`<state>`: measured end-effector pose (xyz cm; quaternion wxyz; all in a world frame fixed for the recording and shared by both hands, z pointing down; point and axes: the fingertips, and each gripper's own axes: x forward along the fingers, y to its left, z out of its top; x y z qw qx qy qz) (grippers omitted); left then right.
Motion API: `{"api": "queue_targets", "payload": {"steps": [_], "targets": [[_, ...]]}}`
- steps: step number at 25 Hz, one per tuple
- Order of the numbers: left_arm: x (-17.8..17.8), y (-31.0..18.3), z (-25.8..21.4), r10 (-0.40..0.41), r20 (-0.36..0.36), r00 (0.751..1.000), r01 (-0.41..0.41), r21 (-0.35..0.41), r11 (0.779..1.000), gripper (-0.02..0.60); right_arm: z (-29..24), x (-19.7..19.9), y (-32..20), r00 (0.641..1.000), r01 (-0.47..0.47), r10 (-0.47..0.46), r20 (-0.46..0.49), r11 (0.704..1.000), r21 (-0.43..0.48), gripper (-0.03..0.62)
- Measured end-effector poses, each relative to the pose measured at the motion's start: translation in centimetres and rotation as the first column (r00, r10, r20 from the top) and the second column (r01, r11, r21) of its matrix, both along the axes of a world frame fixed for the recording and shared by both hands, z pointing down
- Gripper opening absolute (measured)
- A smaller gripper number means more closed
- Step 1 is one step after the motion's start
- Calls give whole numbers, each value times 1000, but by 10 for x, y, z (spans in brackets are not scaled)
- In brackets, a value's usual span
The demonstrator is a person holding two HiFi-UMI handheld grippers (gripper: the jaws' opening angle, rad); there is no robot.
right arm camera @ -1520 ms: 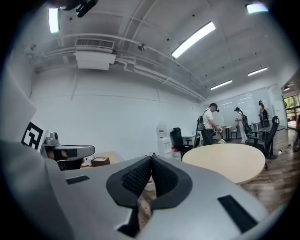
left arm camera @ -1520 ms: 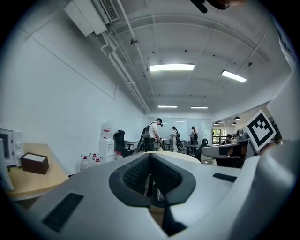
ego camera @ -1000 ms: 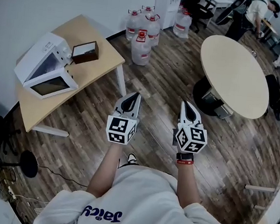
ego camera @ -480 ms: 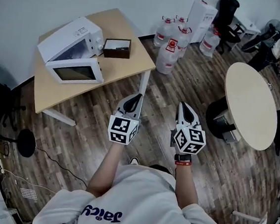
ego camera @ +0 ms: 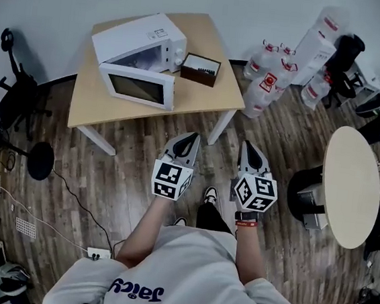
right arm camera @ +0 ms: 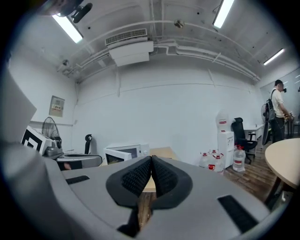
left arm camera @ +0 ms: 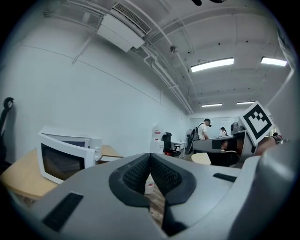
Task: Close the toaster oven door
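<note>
Head view, with the 2 gripper views: the approach stage of the task. The white toaster oven (ego camera: 137,41) sits at the back of a wooden table (ego camera: 202,99), a small dark box (ego camera: 200,69) just beside it on the right. Its door (ego camera: 137,87), a framed panel with a dark window, stands open and juts toward the table's front edge, leaving the cavity exposed. Which edge carries the hinge cannot be told. The left gripper (ego camera: 185,144) and the right gripper (ego camera: 252,154) are held side by side over the plank floor, well apart from the table. Each has its ribbed pads pressed together with nothing between them. Water bottles (ego camera: 265,81) and a round table (ego camera: 352,185) lie off to the right, clear of the path. By judgement, the door is a stiff, fairly light panel that swings freely on its hinge. A steady push with clenched jaw tips should therefore serve, and no grasp is needed. The frame near the free edge is the better contact, since the pane is the fragile part. The oven looks light enough to slide on the smooth tabletop if shoved hard.
</note>
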<state>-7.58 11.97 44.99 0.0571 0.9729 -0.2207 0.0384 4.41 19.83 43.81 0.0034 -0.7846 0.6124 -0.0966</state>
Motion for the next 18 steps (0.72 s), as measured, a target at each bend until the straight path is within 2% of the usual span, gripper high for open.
{"api": "queue_targets", "payload": {"steps": [5,9,18], "targets": [[-13,-35,1,-98,6,995,98,20,995,20,0,-16,-55,992,126,-126,-6,992,13,15],[-12,-66,-3,-178,7,984,177,35,984,20,2,-14,-100,977,213,-213,-9,977,13,15],[12,-140,-12,-339,23,941,338,25,941,20,-2,9,-203,916,401,-401,15,916,3,15]]}}
